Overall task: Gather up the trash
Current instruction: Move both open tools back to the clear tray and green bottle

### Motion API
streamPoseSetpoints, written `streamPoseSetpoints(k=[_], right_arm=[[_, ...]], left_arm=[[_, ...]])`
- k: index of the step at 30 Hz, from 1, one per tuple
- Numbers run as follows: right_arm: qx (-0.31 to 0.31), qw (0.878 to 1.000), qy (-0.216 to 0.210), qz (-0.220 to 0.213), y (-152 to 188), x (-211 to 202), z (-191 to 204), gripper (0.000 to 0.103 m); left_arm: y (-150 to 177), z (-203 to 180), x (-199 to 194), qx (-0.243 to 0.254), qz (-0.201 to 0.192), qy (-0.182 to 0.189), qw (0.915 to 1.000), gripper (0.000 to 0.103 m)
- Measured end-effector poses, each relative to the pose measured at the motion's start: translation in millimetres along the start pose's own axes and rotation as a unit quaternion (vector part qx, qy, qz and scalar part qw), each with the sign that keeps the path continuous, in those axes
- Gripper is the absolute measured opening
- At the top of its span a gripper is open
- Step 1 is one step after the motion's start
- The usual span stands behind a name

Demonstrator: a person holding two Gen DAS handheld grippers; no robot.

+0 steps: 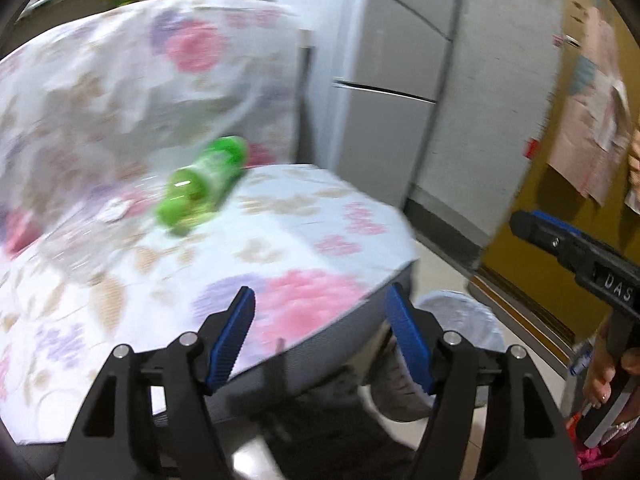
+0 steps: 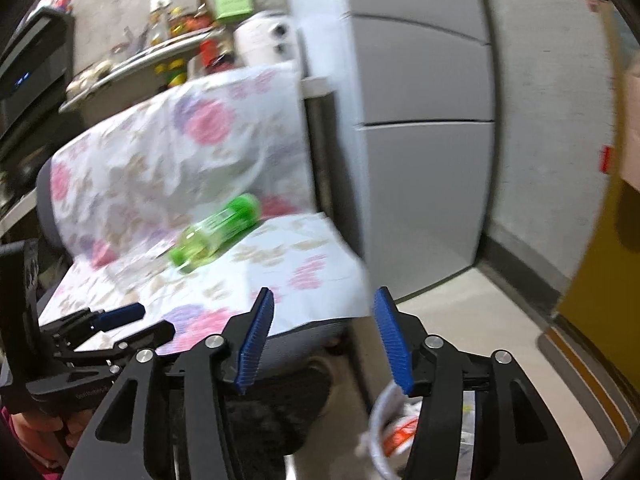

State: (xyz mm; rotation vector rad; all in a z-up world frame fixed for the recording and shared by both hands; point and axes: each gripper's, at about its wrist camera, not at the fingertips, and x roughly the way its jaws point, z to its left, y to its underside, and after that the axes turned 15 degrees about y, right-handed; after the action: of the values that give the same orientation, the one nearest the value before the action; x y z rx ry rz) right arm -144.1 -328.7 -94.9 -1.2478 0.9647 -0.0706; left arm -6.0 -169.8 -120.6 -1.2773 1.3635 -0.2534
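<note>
Blue-padded fingers of the left gripper (image 1: 322,334) filled the lower centre of the left wrist view, jaws standing wide apart with nothing between them, above the front edge of a chair (image 1: 332,344) draped in a floral cloth (image 1: 132,80). On the seat, at left of centre, a green plastic bottle (image 1: 202,184) lay on its side, its far end against the draped backrest, well apart from the pads. Beside it, at the left, a small white round piece (image 1: 114,211) rested on the cloth; its nature could not be told through the blur. At the right edge, the right gripper (image 1: 532,226) entered the frame, gripped by a hand (image 1: 608,376). Behind the chair stood a grey refrigerator (image 1: 394,92).

Right wrist view: the right gripper (image 2: 324,312) occupied the lower centre, jaws likewise apart and empty, over the chair's front corner and pale floor (image 2: 472,320). The bottle (image 2: 216,234) lay at centre left on the seat. The left gripper (image 2: 132,320) appeared at lower left. A white-rimmed bag (image 2: 384,428) holding orange scraps showed at the bottom, beneath the right finger. A cluttered shelf (image 2: 152,50) crossed the upper left.
</note>
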Motion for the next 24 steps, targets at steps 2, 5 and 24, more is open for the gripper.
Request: streamPoseSetpoints(k=[2,5,24], right_arm=[[-0.017,1.000,-0.020,0.006,-3.6,8.2,21.6,0.055],[-0.043,0.998,-0.042,0.008,-12.2,17.5,53.7,0.055],[-0.134,0.989,-0.055,0.019,-71.1,133.2,221.0,0.070]], left_arm=[[3.4,23.2,-12.4,-0.024,-0.007,-0.028,0.9993,0.068],[5.6,60.2,-31.3,-0.062,-0.021,-0.068,0.9956,0.068],[-49.5,249.3,-83.3,-0.151,-0.066,-0.203,0.9652,0.068]])
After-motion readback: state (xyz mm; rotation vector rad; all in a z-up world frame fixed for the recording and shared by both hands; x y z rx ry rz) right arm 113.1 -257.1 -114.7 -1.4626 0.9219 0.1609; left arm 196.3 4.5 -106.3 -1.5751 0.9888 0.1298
